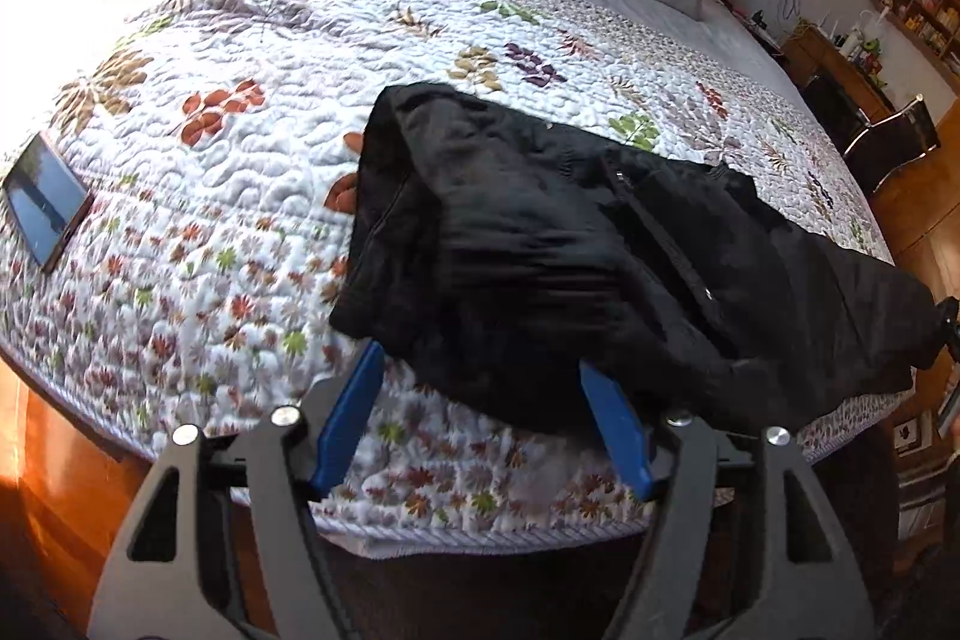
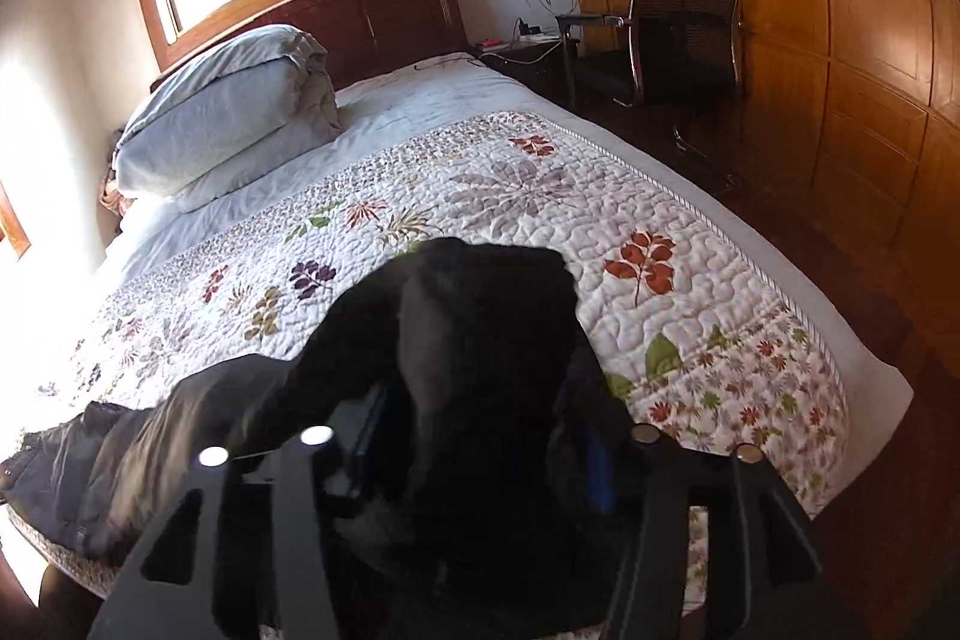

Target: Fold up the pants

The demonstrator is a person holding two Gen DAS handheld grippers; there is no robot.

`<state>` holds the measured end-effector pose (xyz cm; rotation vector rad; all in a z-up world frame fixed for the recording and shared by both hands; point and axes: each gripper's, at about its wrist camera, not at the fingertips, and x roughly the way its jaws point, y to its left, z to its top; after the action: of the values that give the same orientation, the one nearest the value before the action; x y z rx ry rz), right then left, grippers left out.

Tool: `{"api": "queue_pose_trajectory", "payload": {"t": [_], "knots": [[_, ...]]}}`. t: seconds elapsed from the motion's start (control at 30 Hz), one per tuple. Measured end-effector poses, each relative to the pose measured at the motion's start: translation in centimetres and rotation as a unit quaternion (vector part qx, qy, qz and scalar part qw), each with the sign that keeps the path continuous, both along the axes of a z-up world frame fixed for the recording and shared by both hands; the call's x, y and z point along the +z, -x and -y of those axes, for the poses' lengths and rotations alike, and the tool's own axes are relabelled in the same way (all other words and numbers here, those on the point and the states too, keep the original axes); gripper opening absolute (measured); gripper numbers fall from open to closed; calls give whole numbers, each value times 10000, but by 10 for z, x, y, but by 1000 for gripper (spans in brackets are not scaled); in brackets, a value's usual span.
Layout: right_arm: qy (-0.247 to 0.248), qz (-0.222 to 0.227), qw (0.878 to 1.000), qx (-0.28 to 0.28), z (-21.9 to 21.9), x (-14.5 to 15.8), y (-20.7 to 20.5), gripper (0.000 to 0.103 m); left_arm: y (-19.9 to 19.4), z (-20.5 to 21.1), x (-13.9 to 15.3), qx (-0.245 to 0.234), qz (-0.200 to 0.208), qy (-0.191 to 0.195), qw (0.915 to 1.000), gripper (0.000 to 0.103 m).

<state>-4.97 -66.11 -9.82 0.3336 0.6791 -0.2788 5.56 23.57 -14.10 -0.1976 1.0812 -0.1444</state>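
Black pants [image 1: 570,244] lie bunched on the quilted bed [image 1: 240,196] near its foot edge, running from centre toward 3 o'clock in the left wrist view. Left claw [image 1: 480,388]: spread, blue fingers [image 1: 348,418] straddling the hem at 6 o'clock, not pressing. Right claw [image 2: 480,460]: fabric heaped between the jaws; pinch or not, cannot tell. Judgement: soft, limp, fairly thick cloth; light, will sag. Best taken at waistband or hem corners.

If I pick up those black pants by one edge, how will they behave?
The black pants will probably flop and sag, since they already drape in soft folds on the quilt. They look padded, so perhaps bulky, and the far end would likely drag.
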Motion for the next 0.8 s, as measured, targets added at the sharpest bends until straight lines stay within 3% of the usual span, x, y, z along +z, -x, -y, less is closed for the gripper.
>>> {"api": "queue_pose_trajectory", "payload": {"t": [0.1,0.23,0.3,0.37,0.5,0.57,0.63,0.7,0.8], "knots": [[97,-160,9998,-41,-10,-8,9,61,19,-9,-12,255,-278,132,9992,71],[76,-286,9993,-220,-16,-17,21,63,45,-20,-23,634,-453,1157,9902,74],[53,-295,9991,-293,-20,-18,25,66,48,-19,-28,685,-453,1421,9864,75],[-14,-308,9989,-358,-24,-18,30,70,43,-7,-29,617,-394,1448,9868,84],[81,-341,9985,-413,-33,-15,39,77,20,15,-23,583,-45,1247,9905,86],[77,-379,9983,-427,-34,-15,43,77,4,21,-27,732,-113,912,9931,79],[-40,-375,9981,-490,-33,-17,47,77,-12,23,-30,787,-281,736,9938,51],[-259,-347,9975,-551,-31,-19,51,78,-25,16,-35,944,-293,926,9908,28],[-511,-302,9963,-627,-30,-22,57,79,-40,6,-38,1086,-339,1110,9873,20]]}}
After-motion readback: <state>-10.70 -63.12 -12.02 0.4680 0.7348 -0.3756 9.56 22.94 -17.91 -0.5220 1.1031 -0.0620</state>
